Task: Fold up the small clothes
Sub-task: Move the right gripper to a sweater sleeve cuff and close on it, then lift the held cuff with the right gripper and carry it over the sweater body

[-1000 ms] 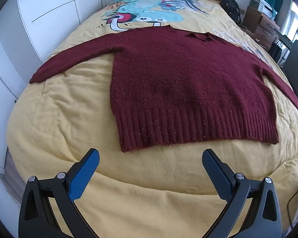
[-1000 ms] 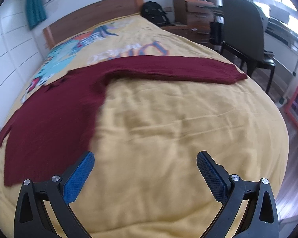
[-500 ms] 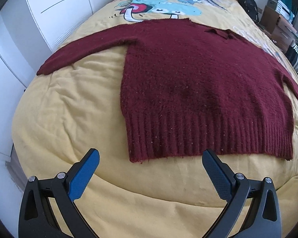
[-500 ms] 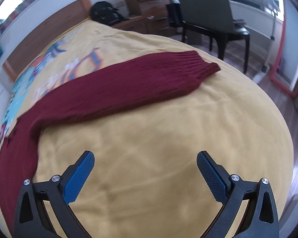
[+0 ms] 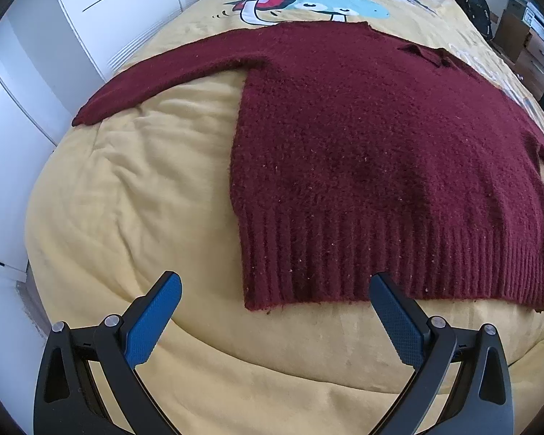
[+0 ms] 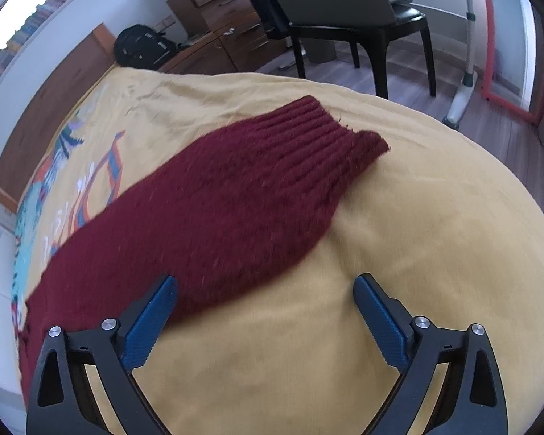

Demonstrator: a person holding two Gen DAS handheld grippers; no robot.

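A dark red knitted sweater (image 5: 373, 152) lies flat on the yellow bedspread (image 5: 134, 195), sleeves spread out to both sides. My left gripper (image 5: 275, 286) stands open just above the sweater's ribbed hem, near its lower left corner, with nothing between the fingers. The right wrist view shows the sweater's right sleeve (image 6: 235, 203), its ribbed cuff (image 6: 330, 134) pointing toward the bed's edge. My right gripper (image 6: 264, 286) hovers over the sleeve's near edge; its jaws are wide and closing, the pads clear of the cloth.
White wardrobe doors (image 5: 90, 11) stand to the left of the bed. Beyond the right edge are a black chair (image 6: 362, 11), wooden drawers (image 6: 221, 3), a black backpack (image 6: 145, 47) and wooden floor (image 6: 453, 83).
My right gripper has swung along the sleeve toward its cuff and sunk closer to it. My left gripper has crept nearer to the hem's left corner.
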